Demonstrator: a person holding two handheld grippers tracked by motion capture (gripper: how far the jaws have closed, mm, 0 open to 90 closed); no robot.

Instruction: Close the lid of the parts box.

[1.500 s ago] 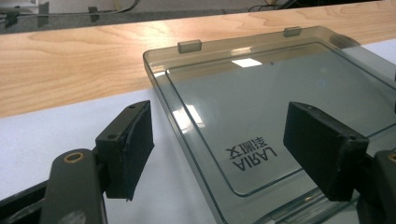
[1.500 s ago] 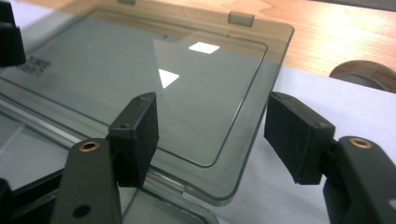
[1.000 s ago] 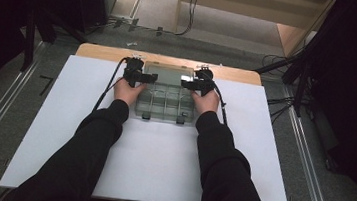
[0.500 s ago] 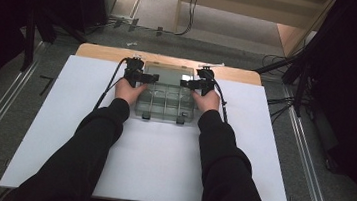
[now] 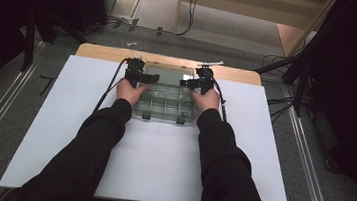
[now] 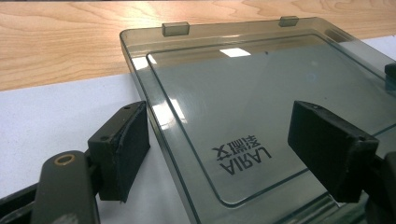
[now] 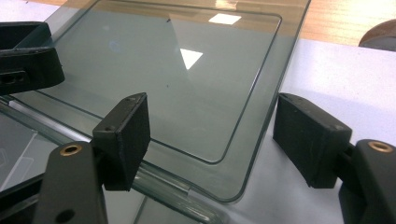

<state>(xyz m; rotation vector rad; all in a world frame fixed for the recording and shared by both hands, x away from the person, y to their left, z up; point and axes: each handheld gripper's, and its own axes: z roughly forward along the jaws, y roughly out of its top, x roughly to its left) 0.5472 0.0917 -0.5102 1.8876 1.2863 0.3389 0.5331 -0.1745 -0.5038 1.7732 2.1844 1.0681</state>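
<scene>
Both hands (image 5: 129, 91) flank the box lid (image 6: 261, 107) (fingers spread apart).

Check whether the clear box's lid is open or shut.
Open: the lid lies flat on the table behind the box, hinged back, whose compartments show uncovered in the high view.

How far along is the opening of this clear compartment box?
Done: the tinted lid lies folded back flat on the table. In hand: nothing; the left gripper and right gripper straddle the lid's side edges with jaws open, the right's having just widened. Left: withdrawing from the compartment box.
</scene>
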